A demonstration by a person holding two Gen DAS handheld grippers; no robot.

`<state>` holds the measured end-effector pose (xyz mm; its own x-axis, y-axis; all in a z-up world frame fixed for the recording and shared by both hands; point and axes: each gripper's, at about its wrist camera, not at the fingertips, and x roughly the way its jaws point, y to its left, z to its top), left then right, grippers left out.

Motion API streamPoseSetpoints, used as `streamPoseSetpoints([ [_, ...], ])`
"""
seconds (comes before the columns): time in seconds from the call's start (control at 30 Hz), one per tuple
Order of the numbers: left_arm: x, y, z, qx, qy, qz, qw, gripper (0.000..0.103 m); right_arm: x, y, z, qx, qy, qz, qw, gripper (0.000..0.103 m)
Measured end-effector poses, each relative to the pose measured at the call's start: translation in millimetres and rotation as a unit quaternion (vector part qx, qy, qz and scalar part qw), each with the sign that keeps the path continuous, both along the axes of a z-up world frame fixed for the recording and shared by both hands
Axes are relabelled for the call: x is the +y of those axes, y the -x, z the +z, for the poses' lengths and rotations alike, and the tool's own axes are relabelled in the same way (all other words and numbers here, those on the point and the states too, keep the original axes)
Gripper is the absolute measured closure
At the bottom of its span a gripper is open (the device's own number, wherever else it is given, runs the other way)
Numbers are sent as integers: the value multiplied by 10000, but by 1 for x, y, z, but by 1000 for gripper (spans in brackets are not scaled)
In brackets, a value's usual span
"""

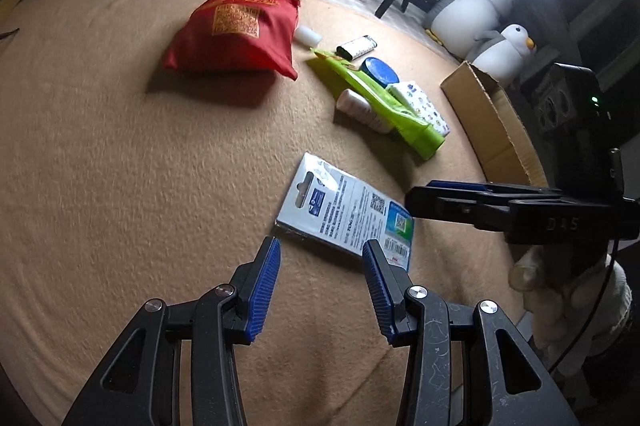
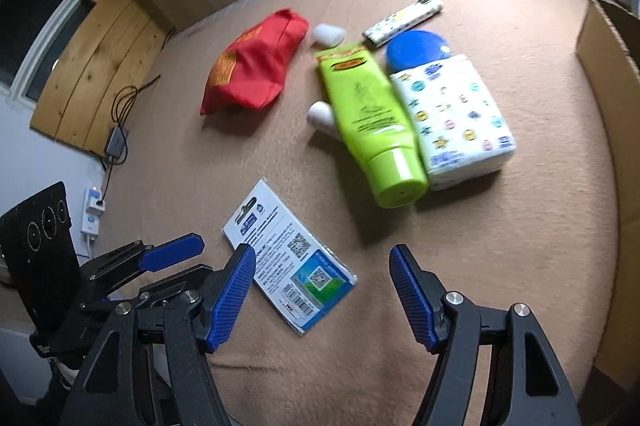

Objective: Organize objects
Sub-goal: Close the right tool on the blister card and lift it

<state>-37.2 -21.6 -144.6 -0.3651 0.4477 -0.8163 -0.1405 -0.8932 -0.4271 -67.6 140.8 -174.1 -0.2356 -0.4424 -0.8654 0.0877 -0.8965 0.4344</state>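
Left wrist: left gripper [image 1: 320, 258] fingers spread, empty, hovering just short of flat blue-white card pack [image 1: 346, 212] on tan blanket [image 1: 120, 166]. Right gripper [image 2: 322, 266] also released, gripping nothing, pack near its left finger. Green tube [image 2: 372, 122] touching patterned tissue pack [image 2: 456, 114] w/ blue lid [image 2: 418, 48] behind; red pouch [image 2: 256, 60] apart; cardboard box [image 2: 608, 74] at right edge.

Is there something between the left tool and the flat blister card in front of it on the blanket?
Nothing visible blocks it. The left tool is open, and the blister card lies flat just ahead on the blanket. The right tool hovers by the card's right edge, not between them.
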Motion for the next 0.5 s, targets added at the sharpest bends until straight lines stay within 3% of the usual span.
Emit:
streamPoseSetpoints([
  [0.27, 3, 2, -5, -47, 15, -69, 10000, 57, -6, 3, -15, -115, -144, -28, 9998, 37],
  [0.5, -6, 2, -5, -35, 43, -5, 10000, 57, -15, -6, -21, -349, 272, 119, 9989, 37],
])
